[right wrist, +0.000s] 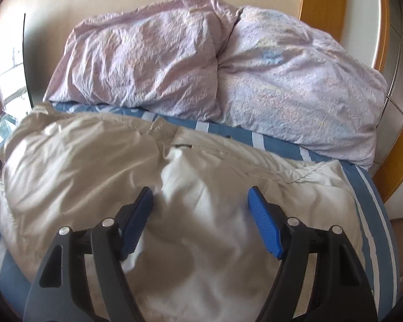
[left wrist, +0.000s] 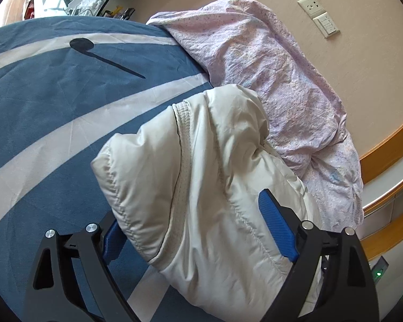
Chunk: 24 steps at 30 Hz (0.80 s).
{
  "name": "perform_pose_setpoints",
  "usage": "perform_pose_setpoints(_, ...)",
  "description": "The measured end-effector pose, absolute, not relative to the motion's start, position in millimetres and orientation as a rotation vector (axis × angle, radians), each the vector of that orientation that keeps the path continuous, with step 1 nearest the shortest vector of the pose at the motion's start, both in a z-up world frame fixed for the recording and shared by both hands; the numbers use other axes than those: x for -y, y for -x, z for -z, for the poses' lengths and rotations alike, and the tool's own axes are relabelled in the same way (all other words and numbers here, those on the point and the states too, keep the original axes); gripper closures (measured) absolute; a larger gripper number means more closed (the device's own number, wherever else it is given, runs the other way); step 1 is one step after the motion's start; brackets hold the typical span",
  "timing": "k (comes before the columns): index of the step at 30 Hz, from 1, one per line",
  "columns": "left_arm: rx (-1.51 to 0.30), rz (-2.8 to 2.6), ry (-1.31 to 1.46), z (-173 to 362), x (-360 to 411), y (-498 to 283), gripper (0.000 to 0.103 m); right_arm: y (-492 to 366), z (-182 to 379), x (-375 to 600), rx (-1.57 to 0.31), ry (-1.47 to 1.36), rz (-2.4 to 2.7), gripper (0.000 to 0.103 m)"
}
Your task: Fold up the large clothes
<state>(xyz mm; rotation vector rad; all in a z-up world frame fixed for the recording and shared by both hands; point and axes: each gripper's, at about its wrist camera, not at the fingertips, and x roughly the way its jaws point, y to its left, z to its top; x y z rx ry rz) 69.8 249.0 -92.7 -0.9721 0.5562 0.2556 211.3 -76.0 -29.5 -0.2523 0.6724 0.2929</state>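
On the blue striped bedsheet (left wrist: 40, 102), below lilac pillows (right wrist: 147, 61), white puffer jacket (left wrist: 201, 174); left gripper (left wrist: 198, 225) spread wide around its fold, right gripper (right wrist: 200, 214) wide apart above it, holding nothing.

My jaws wear blue ribbed pads (right wrist: 266, 228). The jacket (left wrist: 201, 177) is cream-white. Blue bedsheet (left wrist: 40, 102) with pale stripes; lilac speckled pillows (right wrist: 147, 61) at the frame's top.

Two wrist fisheyes, both close above the bed.
The left view looks across the blue, white-striped bedsheet (left wrist: 40, 123) toward a beige wall; the right faces the headboard end. Both share the puffy cream quilted jacket (left wrist: 201, 187) (right wrist: 94, 161) and crumpled lilac pillows (left wrist: 268, 80) (right wrist: 228, 67).
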Motion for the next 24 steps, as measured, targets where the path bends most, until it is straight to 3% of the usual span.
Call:
perform_pose_setpoints(7, -0.572, -0.258, 1.004, 98, -251, -80, 0.014, -218, 63, 59, -0.711, 0.325, -0.252, 0.026)
perform_pose_setpoints(24, -0.590, -0.282, 1.041, 104, -256, -96, 0.015, -213, 82, 43, -0.669, 0.431, -0.190, 0.026)
